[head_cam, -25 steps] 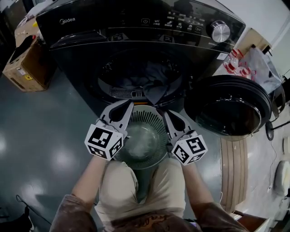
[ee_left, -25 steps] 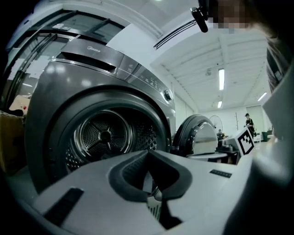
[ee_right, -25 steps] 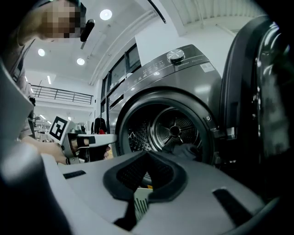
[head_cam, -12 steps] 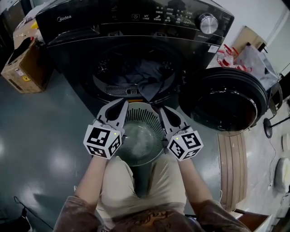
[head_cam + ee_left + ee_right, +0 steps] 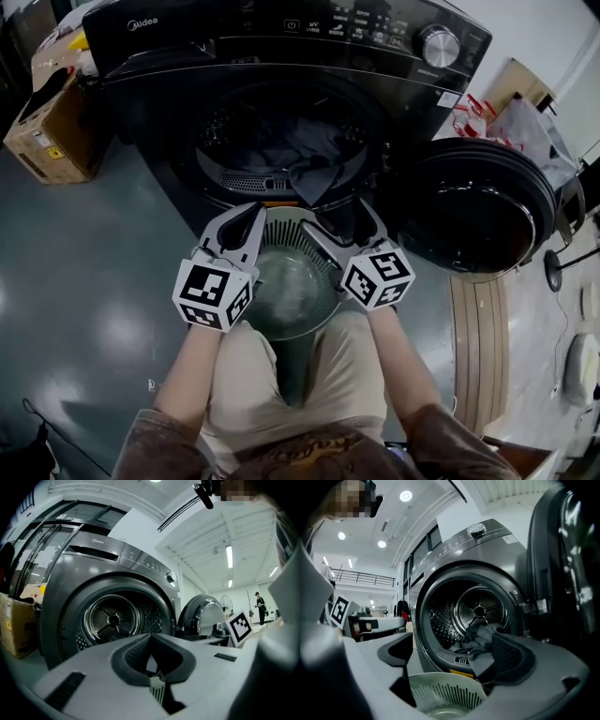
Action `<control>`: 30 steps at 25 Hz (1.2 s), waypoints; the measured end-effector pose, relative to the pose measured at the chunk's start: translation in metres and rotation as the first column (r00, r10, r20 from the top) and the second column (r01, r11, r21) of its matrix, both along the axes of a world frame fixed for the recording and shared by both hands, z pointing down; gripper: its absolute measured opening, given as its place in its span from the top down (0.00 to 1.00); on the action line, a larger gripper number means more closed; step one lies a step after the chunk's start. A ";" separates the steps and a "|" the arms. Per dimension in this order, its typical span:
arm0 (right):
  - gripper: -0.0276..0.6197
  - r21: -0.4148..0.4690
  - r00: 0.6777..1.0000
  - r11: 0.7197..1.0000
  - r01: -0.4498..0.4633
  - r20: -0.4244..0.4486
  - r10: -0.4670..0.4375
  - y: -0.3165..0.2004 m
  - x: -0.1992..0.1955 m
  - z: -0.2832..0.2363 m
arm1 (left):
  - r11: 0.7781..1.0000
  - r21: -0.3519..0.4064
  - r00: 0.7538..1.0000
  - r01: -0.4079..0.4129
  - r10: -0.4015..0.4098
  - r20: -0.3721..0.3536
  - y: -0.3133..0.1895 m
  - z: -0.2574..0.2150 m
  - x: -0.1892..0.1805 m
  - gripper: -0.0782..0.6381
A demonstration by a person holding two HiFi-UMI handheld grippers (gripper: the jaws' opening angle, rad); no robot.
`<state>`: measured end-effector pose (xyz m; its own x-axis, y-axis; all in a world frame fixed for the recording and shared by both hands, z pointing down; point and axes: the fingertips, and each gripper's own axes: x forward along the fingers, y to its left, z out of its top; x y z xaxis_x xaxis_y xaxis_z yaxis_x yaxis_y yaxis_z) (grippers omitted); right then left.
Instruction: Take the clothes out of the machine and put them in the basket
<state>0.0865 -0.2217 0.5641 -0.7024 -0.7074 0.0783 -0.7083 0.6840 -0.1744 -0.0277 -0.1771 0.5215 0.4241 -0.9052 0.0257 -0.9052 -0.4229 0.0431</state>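
Observation:
The dark washing machine point(image 5: 281, 42) stands with its door open, and dark clothes point(image 5: 302, 157) lie at the drum's mouth, one fold hanging over the lip. They also show in the right gripper view as clothes point(image 5: 480, 641). A pale green slatted basket point(image 5: 317, 234) sits on the floor in front of the drum, between the two grippers. My left gripper point(image 5: 247, 221) hovers over the basket's left rim with its jaws shut and empty; its tips point(image 5: 151, 637) meet. My right gripper point(image 5: 345, 225) is over the basket's right rim; its jaws have just been opening and stand wide with nothing between them.
The round machine door point(image 5: 478, 216) hangs open at the right, close to my right gripper. A cardboard box point(image 5: 47, 117) stands left of the machine. Bags point(image 5: 511, 122) lie behind the door. My knees are just below the basket.
My right gripper's jaws went from shut to wide open. Both grippers stayed over the basket's rim; the left has not visibly changed.

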 end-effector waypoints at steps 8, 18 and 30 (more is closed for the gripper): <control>0.15 0.016 0.998 1.000 0.014 -0.064 -0.013 -0.067 -0.035 0.002 | 1.000 -0.004 1.000 -0.010 0.011 0.012 0.004 0.003 0.001 0.88; 0.15 -0.049 0.975 0.987 -0.150 -0.172 0.139 -0.176 -0.044 0.040 | 0.999 -0.033 0.999 -0.032 0.032 -0.001 -0.001 0.015 -0.002 0.88; 0.14 -0.054 0.866 0.940 -0.338 -0.410 0.288 -0.263 -0.037 0.074 | 0.995 -0.072 0.998 -0.064 0.062 -0.027 -0.010 0.032 -0.016 0.88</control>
<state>0.0495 -0.4845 0.6382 -0.3403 -0.8523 0.3972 -0.9086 0.4068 0.0945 -0.0435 -0.1873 0.5530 0.4813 -0.8730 0.0794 -0.8753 -0.4737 0.0974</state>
